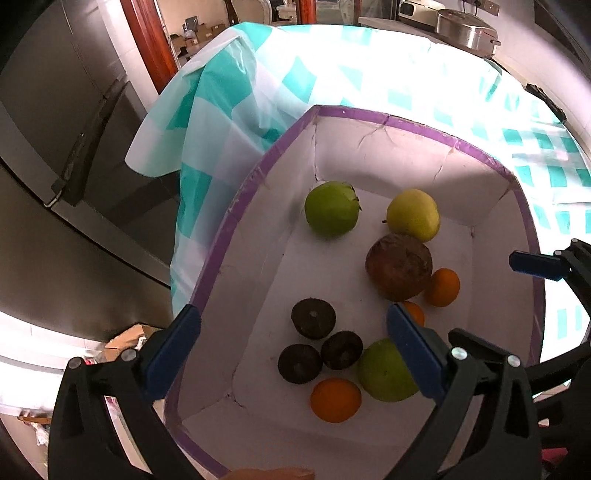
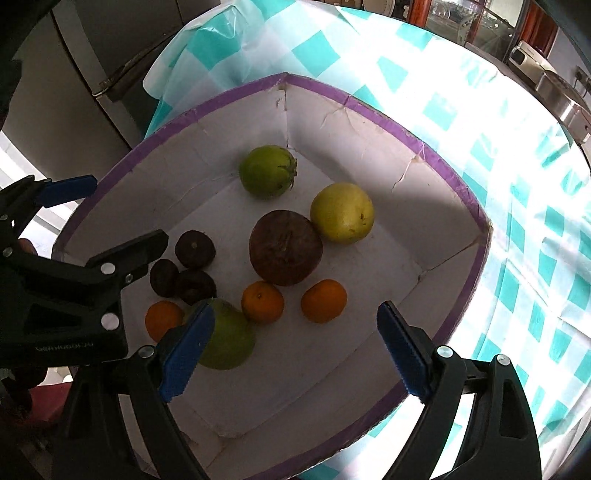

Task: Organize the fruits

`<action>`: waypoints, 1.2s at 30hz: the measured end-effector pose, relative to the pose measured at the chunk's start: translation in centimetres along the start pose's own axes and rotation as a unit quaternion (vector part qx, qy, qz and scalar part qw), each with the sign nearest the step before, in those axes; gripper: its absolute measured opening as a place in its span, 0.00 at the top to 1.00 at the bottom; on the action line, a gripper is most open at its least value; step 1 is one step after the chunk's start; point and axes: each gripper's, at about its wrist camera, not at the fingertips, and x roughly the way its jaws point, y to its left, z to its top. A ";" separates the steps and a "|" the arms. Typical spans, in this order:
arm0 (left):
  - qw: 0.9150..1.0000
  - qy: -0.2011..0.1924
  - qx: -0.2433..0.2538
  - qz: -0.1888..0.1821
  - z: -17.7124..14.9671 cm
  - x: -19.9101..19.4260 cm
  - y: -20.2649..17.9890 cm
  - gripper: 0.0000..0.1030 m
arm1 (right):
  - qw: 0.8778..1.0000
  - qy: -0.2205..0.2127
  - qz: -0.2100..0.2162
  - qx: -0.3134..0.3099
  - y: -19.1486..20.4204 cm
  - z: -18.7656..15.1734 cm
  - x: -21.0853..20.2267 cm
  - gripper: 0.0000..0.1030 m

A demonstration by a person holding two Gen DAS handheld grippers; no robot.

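A white cardboard box with a purple rim [image 1: 236,214] [image 2: 476,258] sits on the checked tablecloth and holds the fruit. Inside are a green guava [image 1: 330,208] [image 2: 267,170], a yellow fruit [image 1: 413,214] [image 2: 341,212], a big brown fruit [image 1: 399,266] [image 2: 286,253], three small dark fruits [image 1: 313,318] [image 2: 194,249], a green apple [image 1: 384,373] [image 2: 229,338] and three oranges [image 1: 335,399] [image 2: 324,301]. My left gripper [image 1: 291,350] is open and empty above the box's near end. My right gripper [image 2: 295,350] is open and empty over the box; its blue fingertip [image 1: 532,264] shows in the left wrist view.
The teal-and-white checked tablecloth [image 2: 517,184] covers the table and hangs over its left edge [image 1: 192,122]. A steel fridge [image 1: 55,166] stands left of the table. A metal pot [image 1: 465,27] sits on a counter at the far right.
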 end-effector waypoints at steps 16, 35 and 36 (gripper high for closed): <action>1.000 0.009 -0.015 -0.013 0.1 0.3 0.6 0.02 | 1.000 0.006 0.009 0.000 0.4 -1.0 -0.1 0.16; 0.999 0.012 -0.044 -0.013 -0.2 0.8 0.3 0.02 | 0.999 0.007 0.035 -0.029 0.8 -1.6 -0.1 0.16; 0.999 0.015 -0.047 -0.010 -0.3 0.8 0.2 0.02 | 0.999 0.004 0.041 -0.033 0.7 -1.7 -0.2 0.16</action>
